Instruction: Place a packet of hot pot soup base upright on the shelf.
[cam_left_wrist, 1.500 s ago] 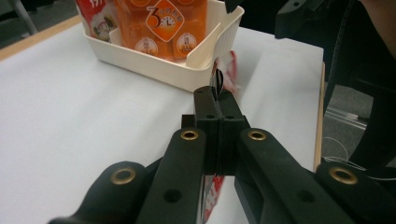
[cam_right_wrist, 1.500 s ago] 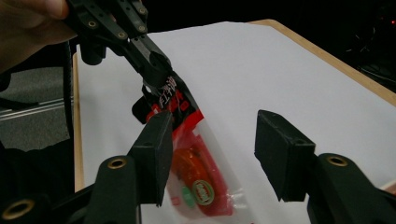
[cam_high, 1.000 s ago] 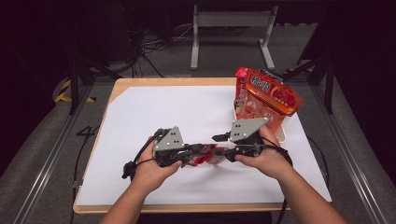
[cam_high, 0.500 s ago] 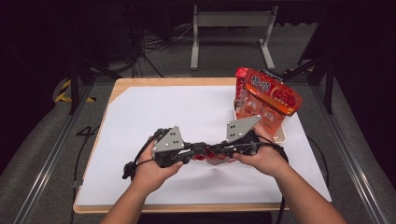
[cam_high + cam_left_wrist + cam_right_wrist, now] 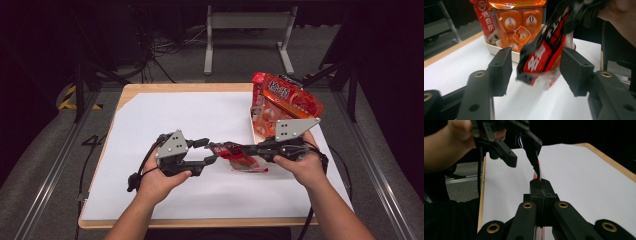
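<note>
Handover of a red sachet (image 5: 240, 156) above the white-covered counter (image 5: 150, 120). The right gripper (image 5: 540, 185) had its fingers clamped flat on one end of the sachet. The left gripper (image 5: 207, 150) had just been opening its fingers, which stood apart on either side of the sachet's other end (image 5: 541, 58) without pressing it. A tray of orange packets (image 5: 285, 102) stood at the counter's far right corner
</note>
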Demonstrator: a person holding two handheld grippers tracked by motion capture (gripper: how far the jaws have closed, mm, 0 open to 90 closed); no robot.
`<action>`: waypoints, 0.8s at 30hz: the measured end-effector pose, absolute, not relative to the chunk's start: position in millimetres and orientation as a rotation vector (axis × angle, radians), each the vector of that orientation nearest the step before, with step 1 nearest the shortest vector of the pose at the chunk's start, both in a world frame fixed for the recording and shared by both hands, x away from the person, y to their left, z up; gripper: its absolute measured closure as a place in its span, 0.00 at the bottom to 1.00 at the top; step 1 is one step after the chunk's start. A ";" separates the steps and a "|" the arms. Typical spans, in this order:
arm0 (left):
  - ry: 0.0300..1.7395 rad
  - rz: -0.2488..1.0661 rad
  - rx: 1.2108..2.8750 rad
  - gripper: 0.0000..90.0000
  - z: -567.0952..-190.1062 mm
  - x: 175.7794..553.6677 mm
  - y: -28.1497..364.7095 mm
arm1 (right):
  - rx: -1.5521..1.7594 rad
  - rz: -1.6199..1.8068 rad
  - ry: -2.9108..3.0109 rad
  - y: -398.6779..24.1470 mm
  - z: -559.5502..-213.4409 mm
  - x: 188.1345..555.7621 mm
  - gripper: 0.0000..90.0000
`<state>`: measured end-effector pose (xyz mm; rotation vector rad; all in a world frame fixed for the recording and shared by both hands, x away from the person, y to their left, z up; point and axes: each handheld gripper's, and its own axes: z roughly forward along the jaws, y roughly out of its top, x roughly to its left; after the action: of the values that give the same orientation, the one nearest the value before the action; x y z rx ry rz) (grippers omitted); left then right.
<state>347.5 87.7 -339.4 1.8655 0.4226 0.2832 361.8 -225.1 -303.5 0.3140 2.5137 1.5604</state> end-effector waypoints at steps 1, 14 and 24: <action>0.426 0.275 1.857 0.51 -341.0 349.6 87.3 | 0.315 1.574 2.502 -227.2 -302.9 361.2 1.00; 0.417 0.234 1.803 1.00 -347.3 359.3 86.2 | 0.326 1.653 2.399 -239.8 -300.7 361.7 1.00; 0.422 0.307 1.791 1.00 -329.6 365.4 75.6 | 0.378 1.452 2.348 -241.9 -297.4 357.9 0.99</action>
<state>365.4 75.6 -329.6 1.7911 0.4215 0.3075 357.9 -241.9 -297.4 0.3777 2.3476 1.4520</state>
